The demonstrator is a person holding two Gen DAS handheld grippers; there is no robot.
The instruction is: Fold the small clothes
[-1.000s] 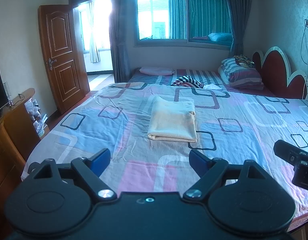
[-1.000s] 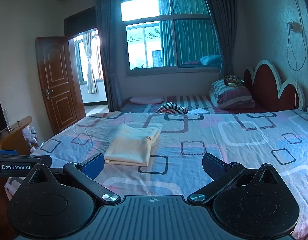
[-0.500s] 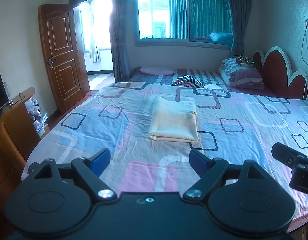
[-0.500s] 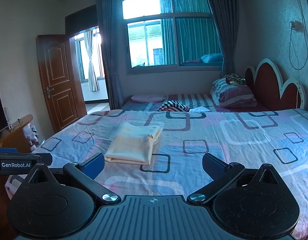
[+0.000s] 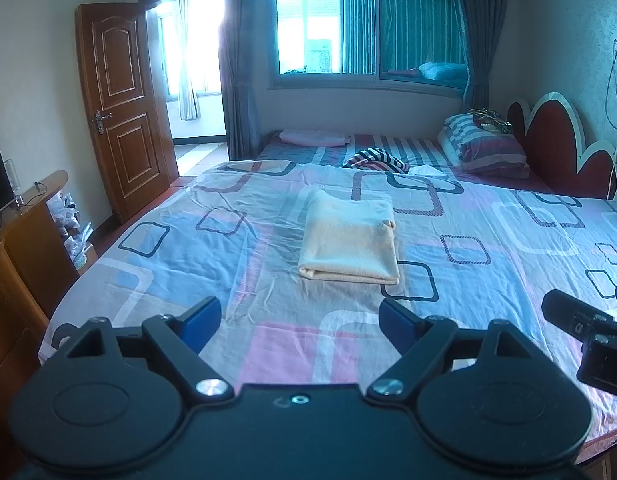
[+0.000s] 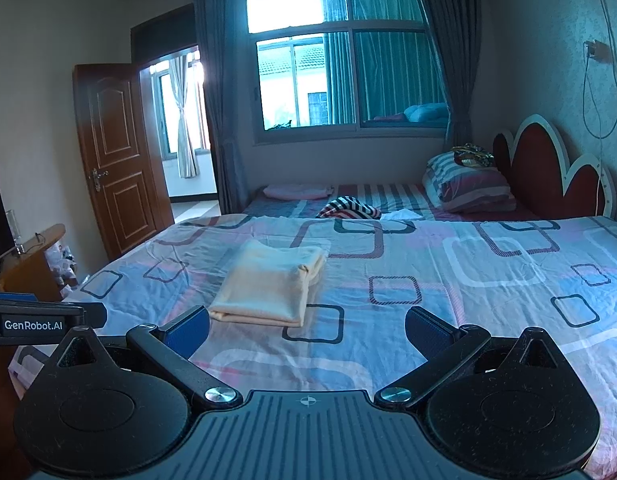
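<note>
A cream garment (image 5: 350, 238) lies folded into a neat rectangle on the patterned bedsheet (image 5: 228, 264); it also shows in the right wrist view (image 6: 272, 284). My left gripper (image 5: 300, 318) is open and empty, held above the sheet short of the garment. My right gripper (image 6: 306, 330) is open and empty, also short of the garment and to its right. The right gripper's body (image 5: 588, 328) shows at the right edge of the left wrist view. The left gripper's body (image 6: 36, 322) shows at the left edge of the right wrist view.
A striped garment (image 5: 378, 158) and a small white cloth (image 5: 426, 170) lie at the far end of the bed. Striped pillows (image 5: 484, 148) rest by the red headboard (image 5: 556, 152). A wooden cabinet (image 5: 24, 248) stands at the left. A wooden door (image 5: 124, 108) is open.
Both grippers have drifted slightly; the right gripper's view has tilted down a little. The folded garment has not moved and both grippers stay open.
</note>
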